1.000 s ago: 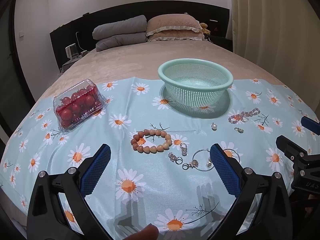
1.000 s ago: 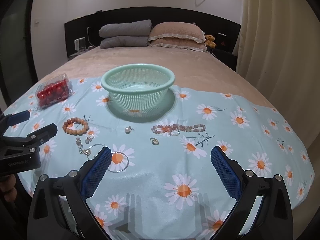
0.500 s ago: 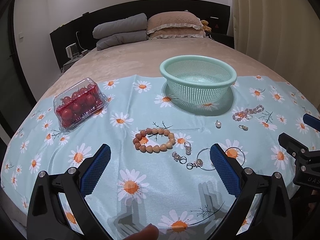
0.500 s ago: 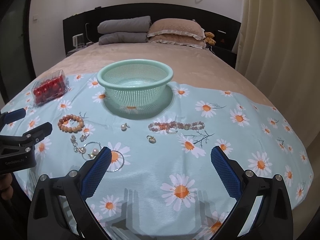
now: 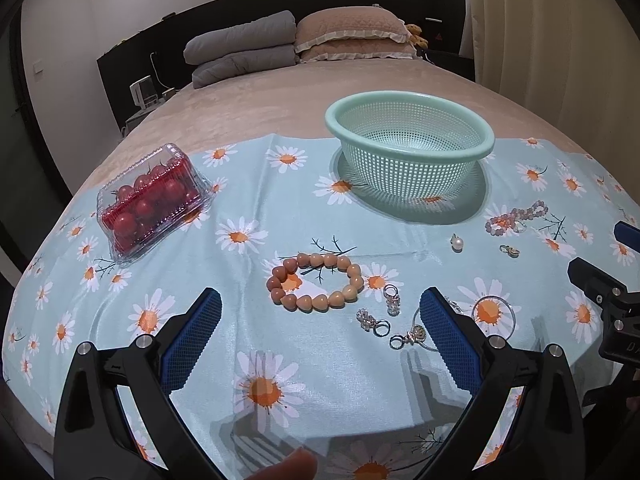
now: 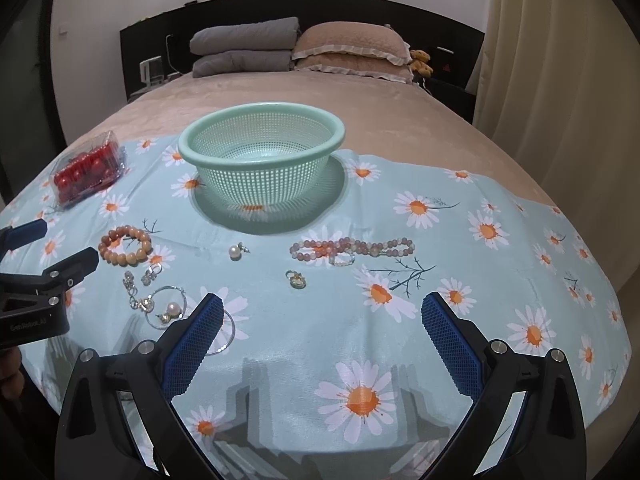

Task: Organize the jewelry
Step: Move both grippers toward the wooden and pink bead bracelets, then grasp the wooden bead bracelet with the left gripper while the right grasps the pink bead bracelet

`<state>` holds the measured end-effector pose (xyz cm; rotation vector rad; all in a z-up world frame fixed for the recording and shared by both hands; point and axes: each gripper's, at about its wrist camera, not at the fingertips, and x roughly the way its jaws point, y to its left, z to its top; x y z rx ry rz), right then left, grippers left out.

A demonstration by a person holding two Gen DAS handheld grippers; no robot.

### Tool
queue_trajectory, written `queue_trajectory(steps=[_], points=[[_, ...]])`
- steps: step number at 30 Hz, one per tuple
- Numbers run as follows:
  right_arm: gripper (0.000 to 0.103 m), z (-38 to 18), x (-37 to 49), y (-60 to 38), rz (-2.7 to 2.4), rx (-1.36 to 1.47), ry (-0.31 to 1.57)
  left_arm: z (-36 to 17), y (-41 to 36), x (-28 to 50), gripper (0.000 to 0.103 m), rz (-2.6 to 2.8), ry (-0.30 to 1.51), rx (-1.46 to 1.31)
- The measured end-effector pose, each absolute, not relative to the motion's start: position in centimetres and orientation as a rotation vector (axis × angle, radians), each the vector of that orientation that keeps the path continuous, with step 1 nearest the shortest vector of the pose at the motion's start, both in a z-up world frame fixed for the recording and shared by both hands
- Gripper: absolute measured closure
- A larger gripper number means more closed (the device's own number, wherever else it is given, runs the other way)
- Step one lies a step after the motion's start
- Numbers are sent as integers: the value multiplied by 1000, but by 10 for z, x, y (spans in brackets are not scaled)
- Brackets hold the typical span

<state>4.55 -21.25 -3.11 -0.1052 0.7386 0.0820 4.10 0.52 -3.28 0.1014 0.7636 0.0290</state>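
A bed (image 5: 280,108) carries a daisy-print cloth (image 5: 256,204). In the left wrist view, the left claw (image 5: 320,316) gapes wide, holding nothing, with the bead bracelet (image 5: 316,282) just ahead between its fingers. The rings (image 5: 380,312) lie near the right finger. The basket (image 5: 408,144) stands farther back, a tomato box (image 5: 150,200) far left.

In the right wrist view, the right claw (image 6: 322,318) is also spread wide and empty. A gold charm (image 6: 296,279) and a pink bead strand (image 6: 352,248) lie ahead of it, with the pearl hoop (image 6: 168,306) beside its left finger.
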Motion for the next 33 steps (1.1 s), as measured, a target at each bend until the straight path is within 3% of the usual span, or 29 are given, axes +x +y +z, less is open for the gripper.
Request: queue_trajectory(steps=[33], points=[[8, -94, 167, -219, 11, -129, 915, -97, 20, 140, 6, 15, 935, 84]])
